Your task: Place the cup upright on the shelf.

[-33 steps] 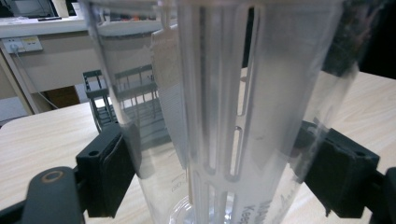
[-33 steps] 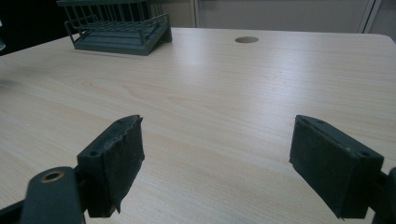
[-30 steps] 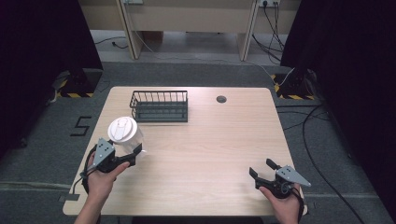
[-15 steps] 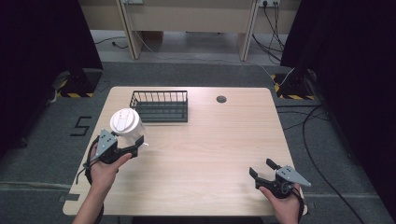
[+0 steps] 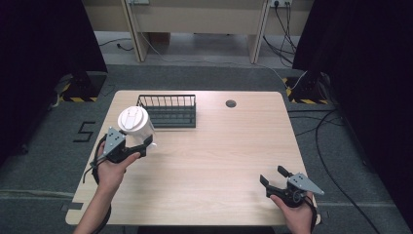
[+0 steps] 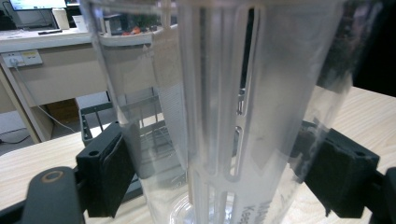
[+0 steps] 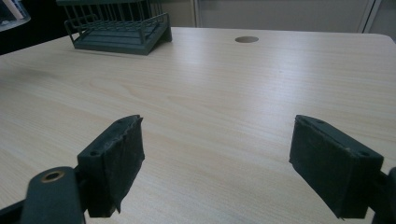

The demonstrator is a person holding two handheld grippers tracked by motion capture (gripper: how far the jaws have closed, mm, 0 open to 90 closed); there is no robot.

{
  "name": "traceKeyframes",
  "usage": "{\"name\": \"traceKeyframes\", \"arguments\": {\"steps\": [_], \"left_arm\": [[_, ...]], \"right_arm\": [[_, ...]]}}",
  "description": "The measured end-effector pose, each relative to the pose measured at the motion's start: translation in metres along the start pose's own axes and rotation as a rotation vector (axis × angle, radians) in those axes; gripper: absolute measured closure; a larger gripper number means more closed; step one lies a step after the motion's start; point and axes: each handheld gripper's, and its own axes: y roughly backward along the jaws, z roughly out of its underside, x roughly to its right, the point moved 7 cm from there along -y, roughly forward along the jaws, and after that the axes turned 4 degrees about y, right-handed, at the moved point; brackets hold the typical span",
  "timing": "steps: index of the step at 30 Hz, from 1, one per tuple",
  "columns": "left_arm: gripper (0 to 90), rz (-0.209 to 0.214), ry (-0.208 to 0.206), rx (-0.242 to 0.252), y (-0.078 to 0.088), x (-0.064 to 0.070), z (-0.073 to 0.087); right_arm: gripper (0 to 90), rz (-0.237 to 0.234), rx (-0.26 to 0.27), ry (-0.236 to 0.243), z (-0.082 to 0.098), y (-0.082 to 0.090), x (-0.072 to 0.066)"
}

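Note:
A clear plastic tumbler with a white lid is held off the table's left side, just in front of the black wire basket. My left gripper is shut on it. In the left gripper view both pads press on the tumbler's ribbed clear wall, with the left gripper closed around it. My right gripper rests at the table's near right corner, open. In the right gripper view, bare wood lies between the right gripper's jaws.
The wooden table carries the basket at the back left and a round cable hole at the back centre. Through the tumbler the basket shows close behind. Cables and dark floor surround the table.
My left gripper has carried the tumbler a little up and forward, closer to the basket. The right gripper has stayed where it was.

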Motion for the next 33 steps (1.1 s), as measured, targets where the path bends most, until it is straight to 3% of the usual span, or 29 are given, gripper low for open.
{"name": "traceKeyframes", "arguments": {"steps": [23, 33], "left_arm": [[17.5, -0.006, 0.017, 0.026, -0.028, -0.006, -0.020], [17.5, 0.007, 0.020, 0.019, -0.045, -0.001, -0.021]], "right_arm": [[18.9, -0.003, -0.007, 0.005, 0.000, 0.000, -0.001], [18.9, -0.003, -0.006, 0.003, 0.000, 0.000, -0.001]]}}
